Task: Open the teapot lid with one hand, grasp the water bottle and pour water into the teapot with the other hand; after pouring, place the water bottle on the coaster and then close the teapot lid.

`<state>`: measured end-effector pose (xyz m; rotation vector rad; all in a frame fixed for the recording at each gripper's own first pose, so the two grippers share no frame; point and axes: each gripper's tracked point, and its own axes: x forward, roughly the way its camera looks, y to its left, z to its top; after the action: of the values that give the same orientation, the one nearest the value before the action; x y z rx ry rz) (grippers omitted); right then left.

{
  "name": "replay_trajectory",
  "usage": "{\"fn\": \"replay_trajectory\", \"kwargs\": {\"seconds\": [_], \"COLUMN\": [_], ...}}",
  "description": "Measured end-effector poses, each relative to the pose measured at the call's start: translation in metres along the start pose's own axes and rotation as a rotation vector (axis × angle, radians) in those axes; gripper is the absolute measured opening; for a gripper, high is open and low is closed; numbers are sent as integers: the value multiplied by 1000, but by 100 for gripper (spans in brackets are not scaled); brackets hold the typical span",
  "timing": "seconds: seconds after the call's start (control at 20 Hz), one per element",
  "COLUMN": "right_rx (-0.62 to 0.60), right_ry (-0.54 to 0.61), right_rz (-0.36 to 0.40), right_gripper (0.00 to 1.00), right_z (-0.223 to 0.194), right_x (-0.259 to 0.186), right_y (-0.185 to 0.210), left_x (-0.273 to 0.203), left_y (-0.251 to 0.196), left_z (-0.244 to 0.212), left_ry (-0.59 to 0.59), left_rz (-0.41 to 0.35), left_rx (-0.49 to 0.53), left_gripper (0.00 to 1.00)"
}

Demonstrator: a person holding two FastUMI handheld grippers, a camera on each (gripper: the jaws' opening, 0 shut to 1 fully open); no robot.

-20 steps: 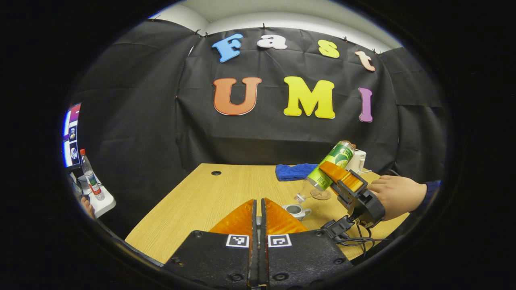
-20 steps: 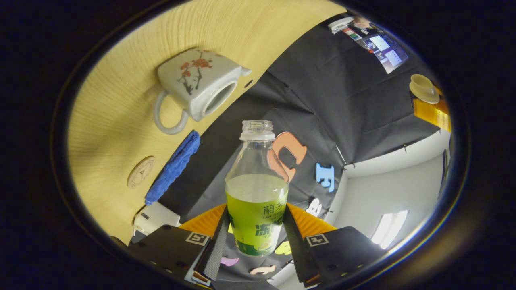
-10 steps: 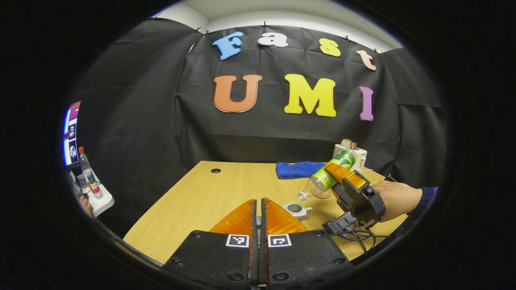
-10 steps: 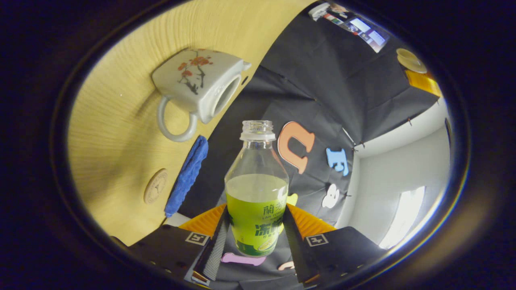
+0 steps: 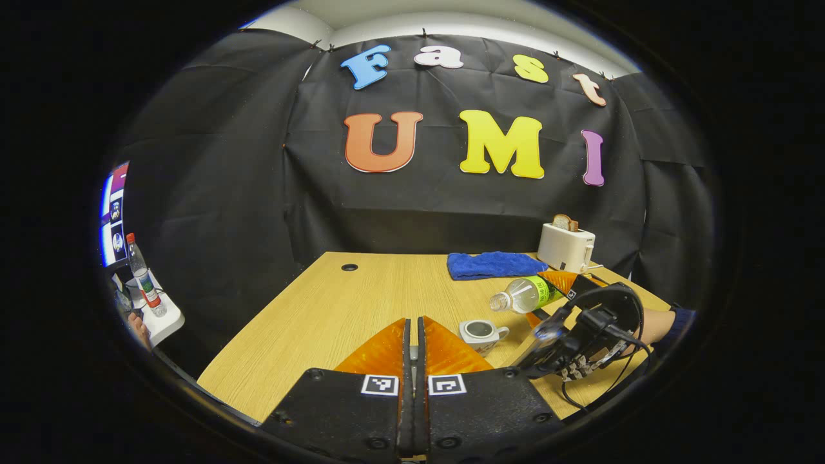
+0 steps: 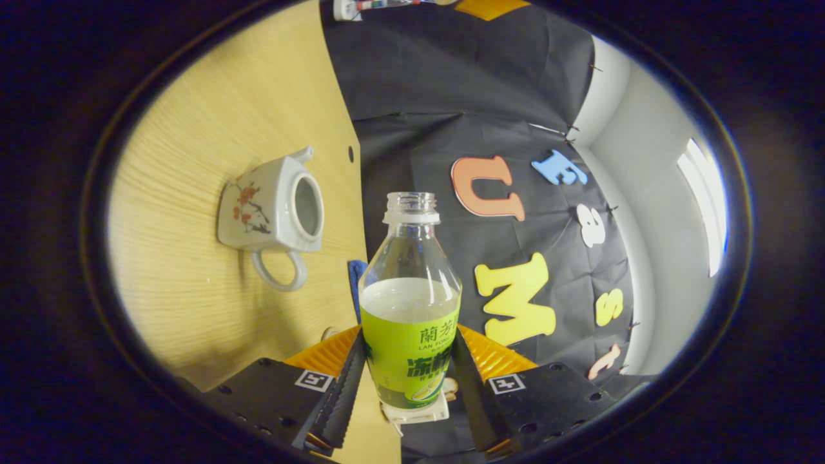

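Between the two fingers of the right gripper (image 6: 406, 380), in the right gripper view, stands the water bottle (image 6: 410, 303): uncapped, green-labelled, clear above the label, with liquid up to about the top of the label. Both fingers press against the label on either side, so that claw is closed on the bottle. In the left gripper view the same bottle (image 5: 525, 295) lies close to level above the table (image 5: 361, 303), its open mouth toward nine o'clock, with the right gripper (image 5: 562, 287) clasping its base end and cables hanging beneath it; a bit of a hand (image 5: 651, 325) and dark sleeve show at three o'clock of it.

At seven o'clock of the bottle's mouth in the left gripper view sits the teapot (image 5: 480, 332), white, lidless, its opening uncovered. The right gripper view shows the teapot (image 6: 274, 212) at ten o'clock of the bottle, resting on the wood, with a red blossom painting on its side, a loop handle and a small spout.

At the bottom of the left gripper view, the left gripper (image 5: 414, 338) has its fingers drawn together to a thin slit; what, if anything, sits between them I cannot tell.

Farther back lie a blue cloth (image 5: 493, 264) and a white toaster (image 5: 566, 247) near the table's far edge.
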<state>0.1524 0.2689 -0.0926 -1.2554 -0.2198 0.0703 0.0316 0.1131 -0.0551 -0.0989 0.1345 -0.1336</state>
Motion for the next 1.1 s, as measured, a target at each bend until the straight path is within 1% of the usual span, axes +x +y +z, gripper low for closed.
{"fn": "replay_trajectory", "kwargs": {"seconds": [0.05, 0.1, 0.15, 0.2, 0.25, 0.3, 0.4, 0.55, 0.6, 0.65, 0.85, 0.9, 0.95, 1.0, 1.1], "right_rx": [55, 109, 161, 212, 266, 330, 493, 700, 771, 826, 1075, 1126, 1175, 1229, 1322], "right_ry": [-7, -12, -11, -11, -9, -10, -20, -14, -2, 17, 107, 132, 152, 171, 212], "right_rz": [6, 14, 15, 19, 18, 23, 41, 90, 103, 125, 193, 199, 214, 234, 272], "right_gripper": [75, 72, 75, 72, 72, 75, 75, 75, 75, 72, 72, 75, 72, 75, 74], "right_z": [1, -1, -4, -7, -13, -18, -25, -37, -45, -51, -77, -84, -88, -92, -96], "right_x": [-3, -5, -8, -10, -10, -12, -15, -13, -9, -4, 23, 33, 43, 52, 72], "right_y": [-1, -2, -3, -7, -12, -15, -23, -37, -42, -44, -49, -48, -45, -38, -23], "left_x": [0, 1, 1, 2, 2, 4, 6, 7, 8, 8, 7, 7, 8, 9, 10], "left_y": [-2, -3, -5, -8, -10, -13, -18, -25, -26, -26, -36, -37, -37, -37, -38], "left_z": [1, 2, 2, 3, 3, 3, 2, -2, -3, -2, 3, 5, 4, 4, 2], "left_ry": [-3, -7, -9, -13, -16, -17, -16, -2, 1, -2, -18, -24, -28, -28, -23], "left_rz": [-1, -2, -6, -10, -14, -18, -27, -36, -34, -30, -50, -51, -50, -51, -50], "left_rx": [2, 2, 1, 0, -1, -2, -1, 18, 28, 34, 21, 20, 19, 19, 21], "left_gripper": [3, 3, 3, 3, 3, 3, 3, 3, 3, 3, 3, 3, 3, 3, 3]}}
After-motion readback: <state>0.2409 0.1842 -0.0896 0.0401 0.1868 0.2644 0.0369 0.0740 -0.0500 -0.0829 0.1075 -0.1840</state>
